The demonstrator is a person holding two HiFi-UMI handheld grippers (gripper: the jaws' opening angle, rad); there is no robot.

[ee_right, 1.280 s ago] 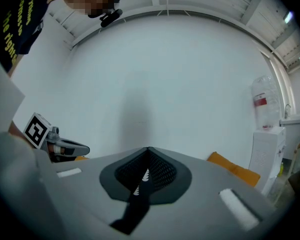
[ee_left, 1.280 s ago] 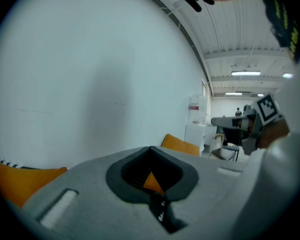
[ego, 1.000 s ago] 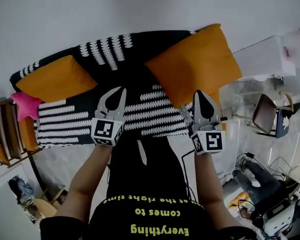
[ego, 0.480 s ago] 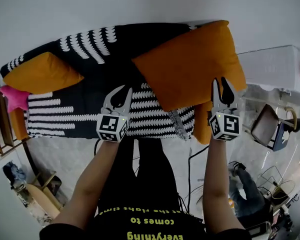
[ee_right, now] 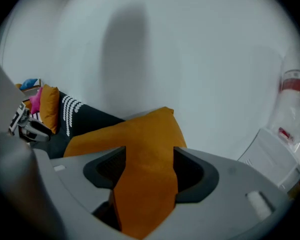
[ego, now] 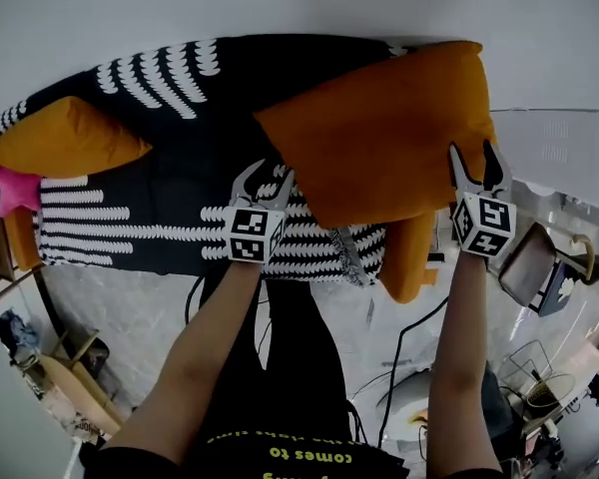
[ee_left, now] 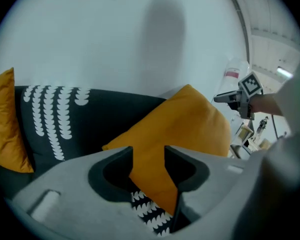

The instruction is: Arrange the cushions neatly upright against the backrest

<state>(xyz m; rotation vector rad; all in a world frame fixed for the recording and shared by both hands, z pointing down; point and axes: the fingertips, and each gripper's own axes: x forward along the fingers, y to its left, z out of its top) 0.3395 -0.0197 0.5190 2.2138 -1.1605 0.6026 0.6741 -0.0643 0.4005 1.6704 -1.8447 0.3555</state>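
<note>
Large orange cushion (ego: 374,133): lies slanted across the right end of the sofa (ego: 170,183). Its upper edge rests on the backrest (ego: 280,63) and its lower edge lies over the seat.
Small orange cushion (ego: 65,138): at the sofa's left end, leaning on the backrest, well apart from the large one.
Pink cushion (ego: 8,188): star-shaped, just beyond the small orange cushion at the far left.
Left forearm (ego: 205,337): bare, stretched forward, with its claw pointing forward and down.
Left claw (ego: 267,176): at the large cushion's lower left corner. The jaws are spread, having just been opening, and the corner stands between them. Firm contact is not seen.
Right forearm (ego: 454,347): bare, stretched forward along the sofa's right end.
Right claw (ego: 475,153): at the large cushion's right edge. The jaws are spread wide, having just been opening, and orange fabric fills the gap between them.
Change from a second ago: both claws were pressed together above the middle of the seat, short of the cushion. They now stand farther apart, one at each side of it.
</note>
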